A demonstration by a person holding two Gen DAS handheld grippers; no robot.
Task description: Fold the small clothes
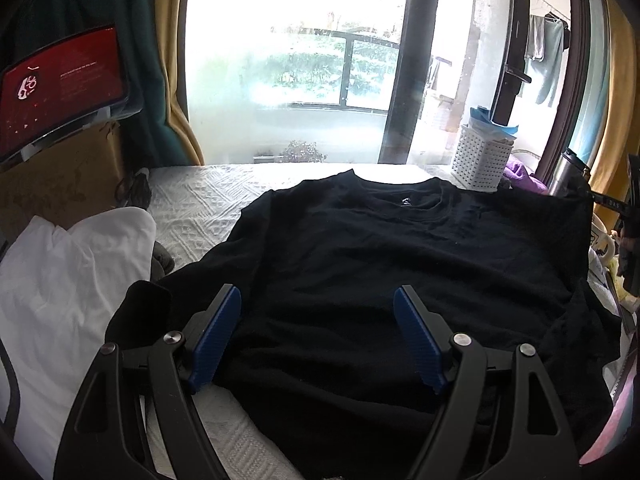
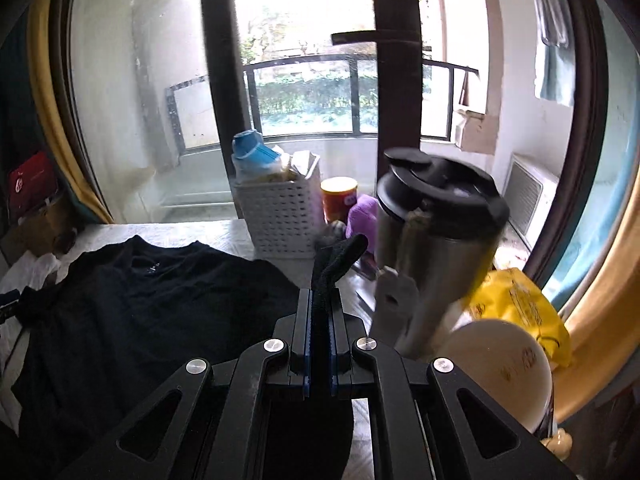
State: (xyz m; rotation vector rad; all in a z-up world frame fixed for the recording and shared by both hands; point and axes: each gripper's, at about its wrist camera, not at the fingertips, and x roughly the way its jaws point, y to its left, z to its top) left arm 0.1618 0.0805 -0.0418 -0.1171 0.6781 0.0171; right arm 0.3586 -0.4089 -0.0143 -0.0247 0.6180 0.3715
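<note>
Bed (image 1: 208, 200), one: white quilted cover, running to the window at 12 o'clock.

Shirt (image 1: 400, 272), one: black, spread flat on the bed, filling the middle of the left view. Long axis runs 6 to 12 o'clock; collar points to 12, toward the window, with a small white label at the neck. Hem lies at 6 o'clock between the left claw's fingers. In the right view the body lies at 8 to 9 o'clock, collar again away from the camera.

White cloth (image 1: 68, 276), one: bunched at 9 o'clock in the left view, just beside the shirt's edge.

Basket (image 2: 280, 216), one: white, perforated, at the far side of the bed, 12 o'clock in the right view, with a blue-capped bottle (image 2: 250, 150) standing in it.

Flask (image 2: 432, 240), one: steel with black lid, tilted, at 2 o'clock in the right view.

Mug (image 2: 496, 368), one: cream, at 4 o'clock, below the flask.

Yellow bag (image 2: 516, 304), one: behind the mug.

Tin (image 2: 339, 196), one: red and yellow, beside the basket.

Left claw (image 1: 318, 300), one: blue pads spread wide, over the shirt's lower part, gripping nothing.

Right claw (image 2: 320, 308), one: pads pressed together on a fold of the shirt's black fabric, which sticks up past the tips toward 12 o'clock.
</note>
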